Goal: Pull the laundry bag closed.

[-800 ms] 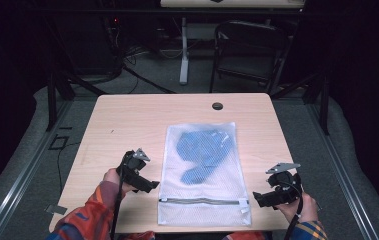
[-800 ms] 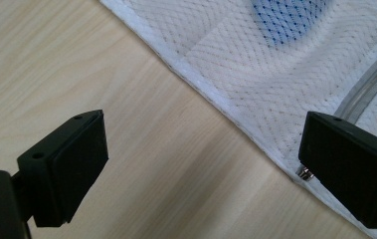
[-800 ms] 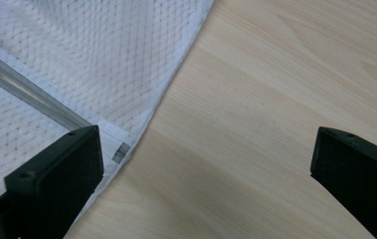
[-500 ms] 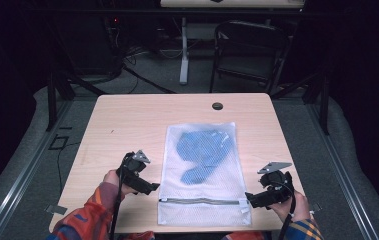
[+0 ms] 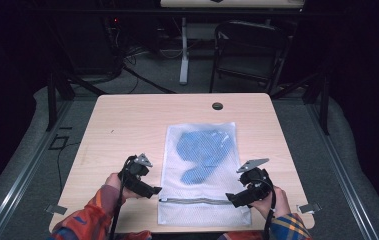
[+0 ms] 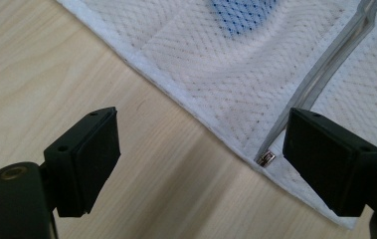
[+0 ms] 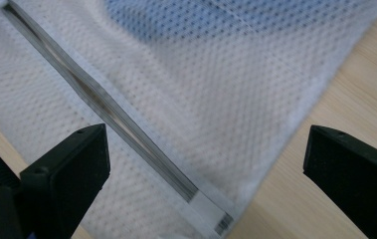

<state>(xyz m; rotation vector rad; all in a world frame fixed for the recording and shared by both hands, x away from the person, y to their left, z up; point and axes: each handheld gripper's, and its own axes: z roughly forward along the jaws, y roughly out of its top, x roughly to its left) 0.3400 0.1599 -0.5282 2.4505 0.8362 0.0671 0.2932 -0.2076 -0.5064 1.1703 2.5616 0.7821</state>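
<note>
Your table [image 5: 127,125] stands in a dark room, with bare wood to the left and far side of the mesh bag [image 5: 202,200], which lies near the front edge with a blue cloth [image 5: 199,152] inside. Your left gripper [image 6: 201,154] gapes over the zip pull [image 6: 265,159] at the bag's edge. Your right gripper [image 7: 206,169] is spread wide, gripping nothing, above the zip's [image 7: 126,129] other end by the corner.

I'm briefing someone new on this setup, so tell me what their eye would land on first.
First the white mesh laundry bag lying flat on the near half of the wooden table, with a blue garment showing through it. Next, the left gripper and right gripper, both open, flank the bag's near end, where a grey zipper runs across.
</note>
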